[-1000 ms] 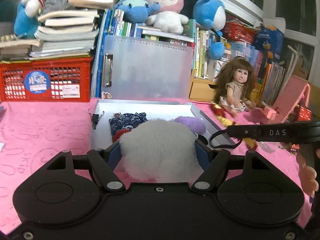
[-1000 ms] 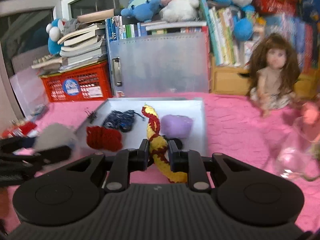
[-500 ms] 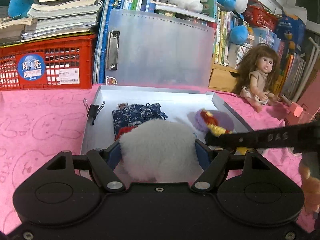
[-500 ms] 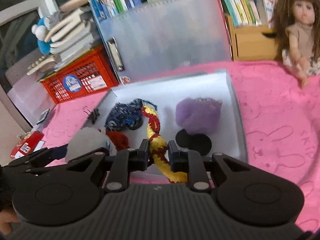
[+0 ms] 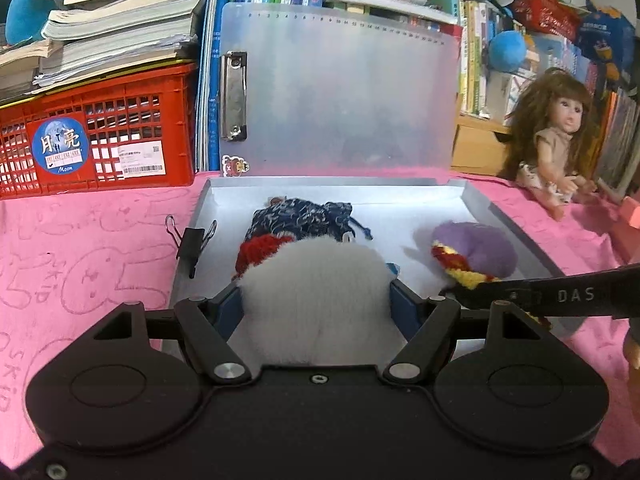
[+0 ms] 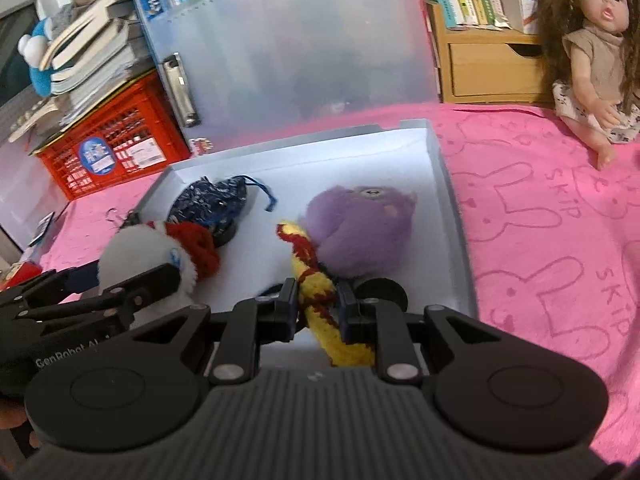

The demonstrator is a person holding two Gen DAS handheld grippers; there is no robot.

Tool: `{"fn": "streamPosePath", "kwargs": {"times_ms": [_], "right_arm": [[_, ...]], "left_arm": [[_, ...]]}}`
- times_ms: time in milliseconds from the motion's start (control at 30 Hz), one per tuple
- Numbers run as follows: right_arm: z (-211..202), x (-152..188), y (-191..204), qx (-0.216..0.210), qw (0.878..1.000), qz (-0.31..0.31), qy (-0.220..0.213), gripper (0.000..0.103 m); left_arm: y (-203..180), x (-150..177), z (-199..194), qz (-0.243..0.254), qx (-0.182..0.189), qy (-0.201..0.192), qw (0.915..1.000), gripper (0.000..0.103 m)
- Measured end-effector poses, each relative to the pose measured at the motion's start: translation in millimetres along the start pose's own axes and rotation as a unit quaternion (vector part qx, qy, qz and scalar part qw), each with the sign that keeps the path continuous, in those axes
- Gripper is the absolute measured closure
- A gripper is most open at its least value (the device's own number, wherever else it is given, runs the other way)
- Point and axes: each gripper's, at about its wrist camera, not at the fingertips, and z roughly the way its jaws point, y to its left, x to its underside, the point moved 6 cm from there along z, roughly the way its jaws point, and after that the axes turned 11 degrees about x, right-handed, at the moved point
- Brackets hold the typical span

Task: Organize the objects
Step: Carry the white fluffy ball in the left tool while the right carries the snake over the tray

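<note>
Presently: left gripper (image 5: 316,300) clamped on a white fluffy plush (image 5: 316,292), held over the near end of the open grey case (image 5: 500,212); right gripper (image 6: 318,300) clenched on a yellow-and-red knitted strip (image 6: 310,276), its free end lying against the purple plush (image 6: 356,228) inside the case; also inside: blue patterned pouch (image 6: 210,200), red knitted piece (image 6: 198,250) (touching the white plush), black disc (image 6: 382,292); binder clip (image 5: 192,240) on the left wall; doll (image 6: 600,60) seated on the pink cloth (image 6: 540,220), well apart.
</note>
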Motion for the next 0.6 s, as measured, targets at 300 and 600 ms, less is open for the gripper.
{"fn": "streamPosePath", "kwargs": {"times_ms": [300,600], "right_arm": [[8,-1,-7,0.004,1.000,0.011,-0.002,0.079],[-8,-4,-4,-0.006,0.999,0.016,-0.027,0.045]], "left_arm": [[5,2,11,-0.005,-0.010,0.001,0.9999,0.031],[-1,-2,-7,0.006,-0.011,-0.010,0.9999,0.027]]}}
